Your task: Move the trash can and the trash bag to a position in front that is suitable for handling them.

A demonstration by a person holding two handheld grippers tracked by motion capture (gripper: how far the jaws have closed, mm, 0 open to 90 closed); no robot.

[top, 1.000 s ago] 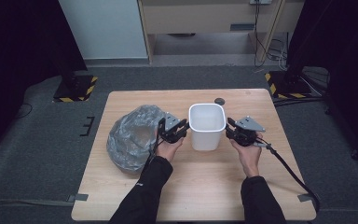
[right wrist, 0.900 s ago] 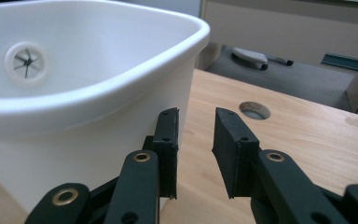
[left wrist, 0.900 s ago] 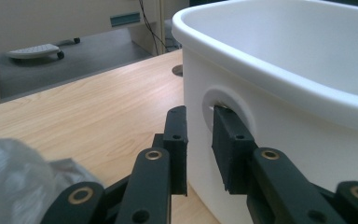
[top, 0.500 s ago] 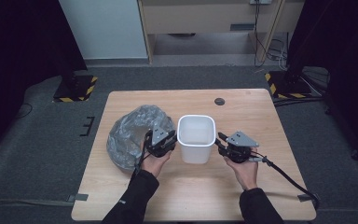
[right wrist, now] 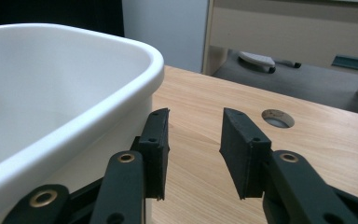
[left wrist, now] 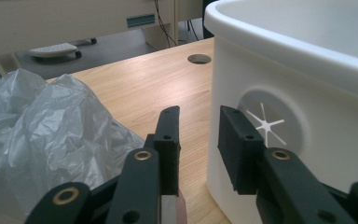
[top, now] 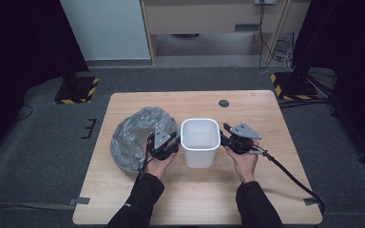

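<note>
A white plastic bin [top: 199, 142] stands upright and empty at the middle of the wooden table [top: 266, 190]. A crumpled grey plastic bag [top: 135, 135] lies to its left. My left gripper [top: 175, 141] sits between bag and bin, open, with nothing between its jaws. In the left gripper view the left gripper [left wrist: 199, 122] has its right jaw close against the bin's wall [left wrist: 279, 130], and the bag [left wrist: 42, 126] is at the left. My right gripper [top: 224, 132] is at the bin's right side, open and empty. The right gripper view has the right gripper [right wrist: 193, 119] beside the bin's rim [right wrist: 135, 51].
A round cable hole [top: 224, 103] lies in the table beyond the bin. The right gripper's cable [top: 290, 173] trails over the table to its front right edge. Dark carpet surrounds the table, with a cabinet [top: 209, 19] behind.
The bin and both grippers flanking it have slid toward the person and a little left from 1.0 s ago. Since 0.5 s ago they have hardly moved.
</note>
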